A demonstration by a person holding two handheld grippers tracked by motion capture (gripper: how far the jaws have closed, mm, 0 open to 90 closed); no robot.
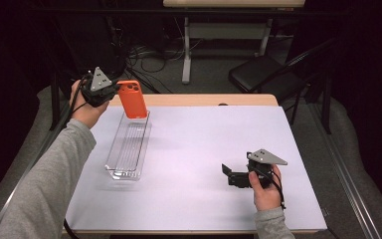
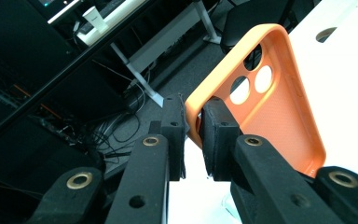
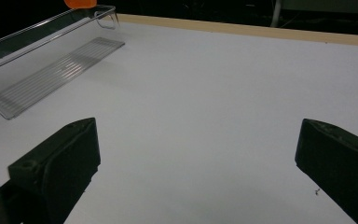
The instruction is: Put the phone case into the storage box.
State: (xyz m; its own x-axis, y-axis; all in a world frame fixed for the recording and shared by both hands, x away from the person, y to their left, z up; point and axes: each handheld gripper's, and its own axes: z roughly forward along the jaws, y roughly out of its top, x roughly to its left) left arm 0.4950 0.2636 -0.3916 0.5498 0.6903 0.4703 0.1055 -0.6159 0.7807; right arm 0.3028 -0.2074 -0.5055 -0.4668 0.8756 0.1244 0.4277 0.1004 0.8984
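White covering spreads over the wooden table (image 1: 199, 99), with a dark room, cables and a black chair (image 1: 258, 74) beyond. Nearest, the right gripper (image 1: 227, 172) hovers low over bare tabletop, its jaws spread wide with nothing between them. Farther off lies a long clear tray (image 1: 128, 149). At its far end the left gripper (image 1: 113, 89) pinches an orange phone case (image 1: 132, 98), held upright above the tray. From the left gripper view, the pads clamp the case's rim (image 2: 193, 116) beside its camera holes, hollow side facing the camera.
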